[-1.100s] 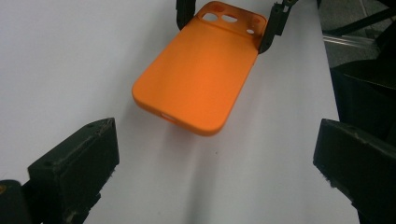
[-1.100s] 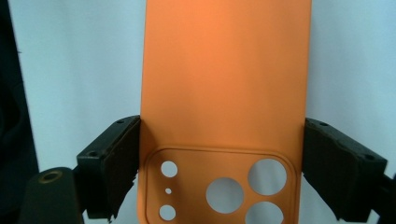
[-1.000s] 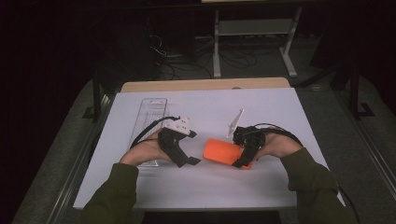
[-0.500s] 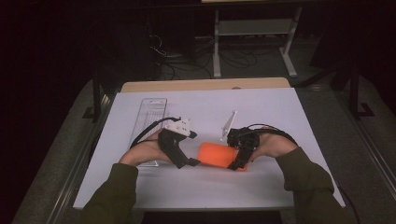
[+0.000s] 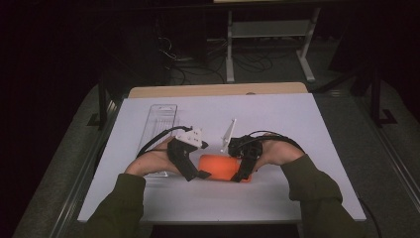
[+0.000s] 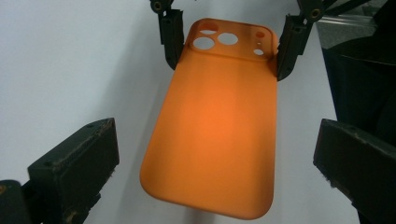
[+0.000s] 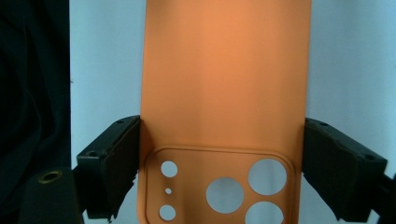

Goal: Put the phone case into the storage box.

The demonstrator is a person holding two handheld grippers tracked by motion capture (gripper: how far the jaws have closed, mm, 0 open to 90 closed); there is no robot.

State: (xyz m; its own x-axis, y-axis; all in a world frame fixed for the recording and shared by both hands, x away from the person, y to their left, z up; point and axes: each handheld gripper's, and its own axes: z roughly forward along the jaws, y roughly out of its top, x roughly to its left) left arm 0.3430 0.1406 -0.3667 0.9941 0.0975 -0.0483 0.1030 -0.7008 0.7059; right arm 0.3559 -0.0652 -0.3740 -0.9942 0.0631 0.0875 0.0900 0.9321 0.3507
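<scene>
We hold the orange phone case [image 5: 222, 167] just above the white table [image 5: 297, 124], its long axis left to right, camera holes toward our right gripper [image 5: 243, 173], which clamps that end. Our left gripper [image 5: 198, 174] stands wide open around the other end, not touching.

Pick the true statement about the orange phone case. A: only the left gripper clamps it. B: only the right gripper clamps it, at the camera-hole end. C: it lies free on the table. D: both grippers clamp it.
B: the right gripper has its jaws pressed on the phone case beside the camera holes, while the left gripper stands wide open around the plain end.
</scene>
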